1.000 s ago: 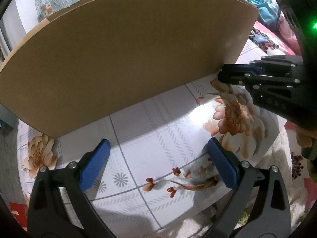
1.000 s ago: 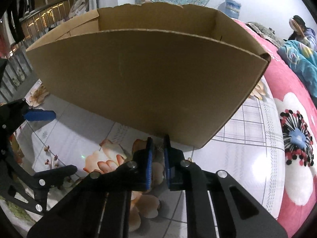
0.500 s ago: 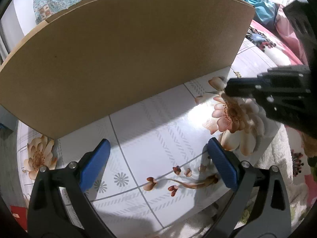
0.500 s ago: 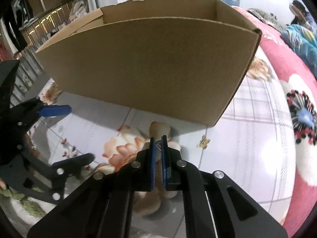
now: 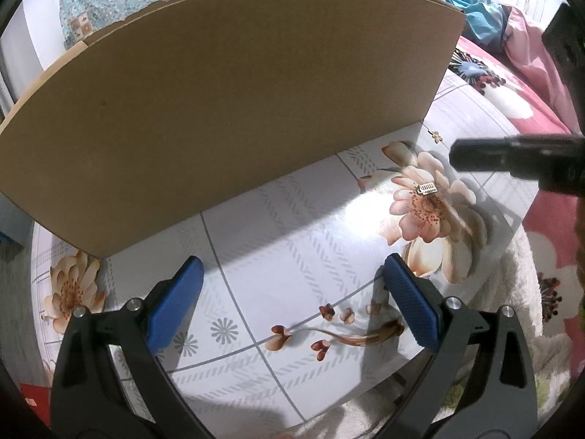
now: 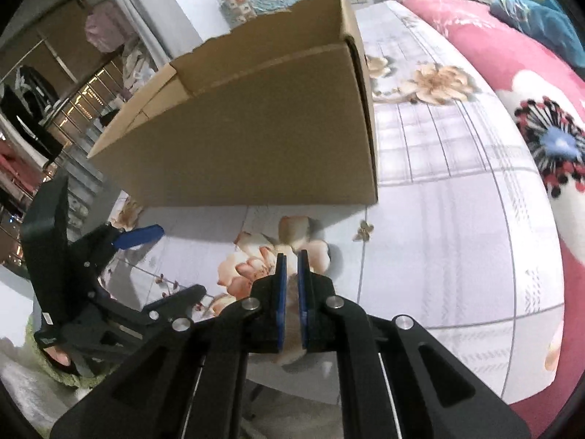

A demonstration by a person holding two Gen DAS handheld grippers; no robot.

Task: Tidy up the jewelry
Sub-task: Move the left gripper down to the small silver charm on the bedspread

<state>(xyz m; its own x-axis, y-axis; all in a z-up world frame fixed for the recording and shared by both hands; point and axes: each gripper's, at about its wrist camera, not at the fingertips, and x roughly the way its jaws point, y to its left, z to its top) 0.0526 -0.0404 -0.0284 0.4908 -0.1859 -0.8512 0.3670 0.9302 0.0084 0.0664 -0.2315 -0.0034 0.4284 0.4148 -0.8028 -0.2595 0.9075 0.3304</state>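
Left gripper point(image 5: 290, 294) first: its jaws stand wide apart, nothing between them, the ribbed blue pads point(image 5: 411, 301) on matte black fingers framing a bare stretch of glossy tabletop point(image 5: 292, 226) printed with grey checks and peach flowers. Over to the right gripper point(image 6: 289, 261): its jaws are drawn almost together, only a thin slit left between the flat blue pads, and through that slit only flower print shows, so whether anything tiny is pinched there cannot be told. From the left wrist view the right gripper point(image 5: 455, 153) comes in from the right as a dark blurred bar hovering above the tabletop. Just below and left of its tip lies a small silvery comb-shaped charm point(image 5: 427, 187), flat on the heart of the big printed flower, apart from both sets of jaws. A little gold flower-shaped earring point(image 5: 435, 135) rests on the tabletop near the corner of the cardboard box point(image 5: 226, 102); the right wrist view picks up the earring point(image 6: 363, 230) ahead and to the right of the near-shut jaws, close by the box point(image 6: 256, 139) corner. The box is plain brown corrugated card, open-topped, smooth-walled, standing upright on the tabletop beyond both grippers. Further right, a pink floral bedspread point(image 6: 530, 84).
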